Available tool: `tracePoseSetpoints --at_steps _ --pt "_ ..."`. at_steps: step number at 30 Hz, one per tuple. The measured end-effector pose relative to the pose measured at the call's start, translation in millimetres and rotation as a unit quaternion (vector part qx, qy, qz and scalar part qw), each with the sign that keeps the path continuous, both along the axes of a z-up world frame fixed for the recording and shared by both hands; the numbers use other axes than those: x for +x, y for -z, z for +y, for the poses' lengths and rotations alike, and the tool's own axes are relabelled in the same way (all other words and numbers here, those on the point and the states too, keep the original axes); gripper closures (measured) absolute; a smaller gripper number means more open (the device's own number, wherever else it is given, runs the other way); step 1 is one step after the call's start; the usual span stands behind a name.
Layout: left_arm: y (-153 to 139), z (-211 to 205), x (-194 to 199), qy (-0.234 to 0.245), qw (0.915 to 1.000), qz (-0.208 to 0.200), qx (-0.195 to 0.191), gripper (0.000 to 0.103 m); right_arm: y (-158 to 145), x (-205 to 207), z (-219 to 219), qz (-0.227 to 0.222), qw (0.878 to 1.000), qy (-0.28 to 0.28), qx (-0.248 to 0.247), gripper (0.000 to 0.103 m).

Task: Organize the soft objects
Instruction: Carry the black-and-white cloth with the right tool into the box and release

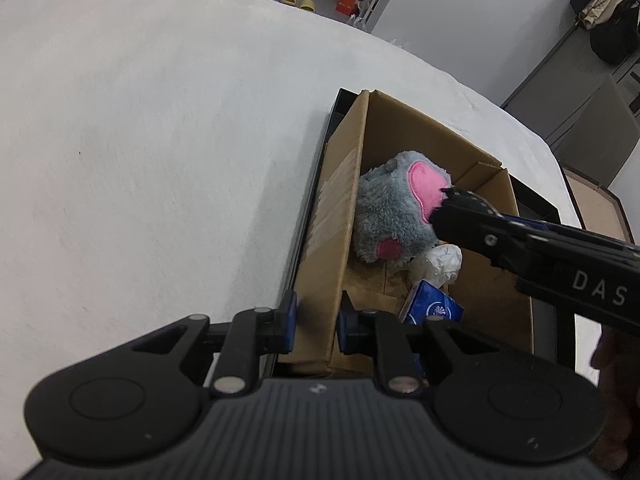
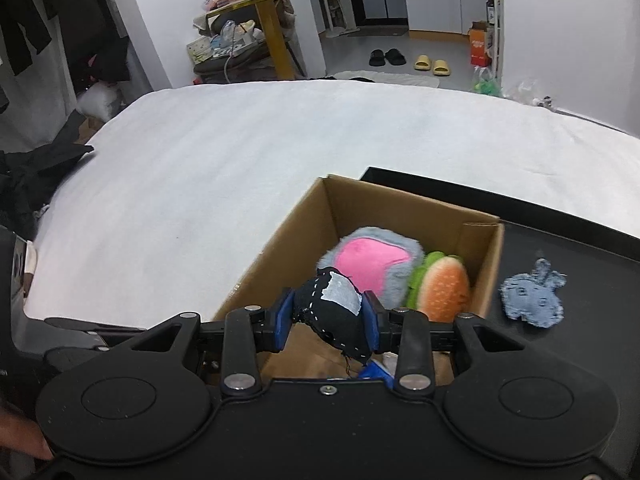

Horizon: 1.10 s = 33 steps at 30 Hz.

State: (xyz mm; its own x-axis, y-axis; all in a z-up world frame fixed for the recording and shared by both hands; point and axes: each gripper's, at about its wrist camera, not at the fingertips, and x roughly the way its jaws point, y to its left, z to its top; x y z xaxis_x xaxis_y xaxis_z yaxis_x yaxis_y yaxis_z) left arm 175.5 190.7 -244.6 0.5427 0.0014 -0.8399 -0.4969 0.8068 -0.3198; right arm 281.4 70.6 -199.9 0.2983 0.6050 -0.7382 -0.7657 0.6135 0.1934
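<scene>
box held, dark toy over it

white padded tabletop, black tray [image 2: 560, 216] at its right edge. left gripper [image 1: 316, 322] pinches the brown cardboard box [image 1: 340, 216] wall. right gripper [image 2: 329, 316] squeezes a black stitched fabric toy [image 2: 334, 312] above the box; likely light, floppy, best held mid-body.

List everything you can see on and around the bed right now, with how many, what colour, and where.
Cardboard box: one, brown, open, on a black tray.
Black tray: one, on the white bed.
Mouse plush: one, grey and pink, inside the box.
Burger plush: one, orange and green, in the box beside the mouse.
Crumpled paper: one, white, in the box.
Blue packet: one, in the box.
Denim bunny: one, blue, on the tray right of the box.
Black fabric toy: one, white patch, held over the box.
Left gripper: clamped on the box wall.
Right gripper: shut on the fabric toy.
</scene>
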Motion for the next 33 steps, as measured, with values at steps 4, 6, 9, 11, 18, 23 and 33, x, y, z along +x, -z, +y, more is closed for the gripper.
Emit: tracePoseSetpoints --at_steps 4,6,9,11,18,23,33 --pt "1 2 -1 -0.001 1.0000 0.000 -0.006 0.084 3 0 7 0.009 1.000 0.000 0.011 0.053" --pt "1 3 0 -0.002 1.0000 0.001 -0.008 0.084 4 0 10 0.016 1.000 0.000 0.015 0.052" --pt "1 4 1 -0.002 0.9999 0.004 -0.010 0.083 3 1 9 0.017 1.000 0.005 0.018 0.052" --pt "1 6 3 -0.003 0.9999 0.007 -0.012 0.083 1 2 6 0.017 1.000 0.010 0.021 0.052" --pt "0 1 8 -0.005 0.9998 0.020 0.006 0.078 -1 4 -11 0.015 0.999 0.033 0.026 0.052" --pt "-4 -4 11 -0.012 0.9992 0.029 0.025 0.067 -5 9 -29 0.005 0.998 0.054 0.031 0.052" --pt "-13 -9 25 -0.025 0.9966 0.035 0.071 0.051 -2 29 -66 -0.002 0.994 0.099 0.038 0.052"
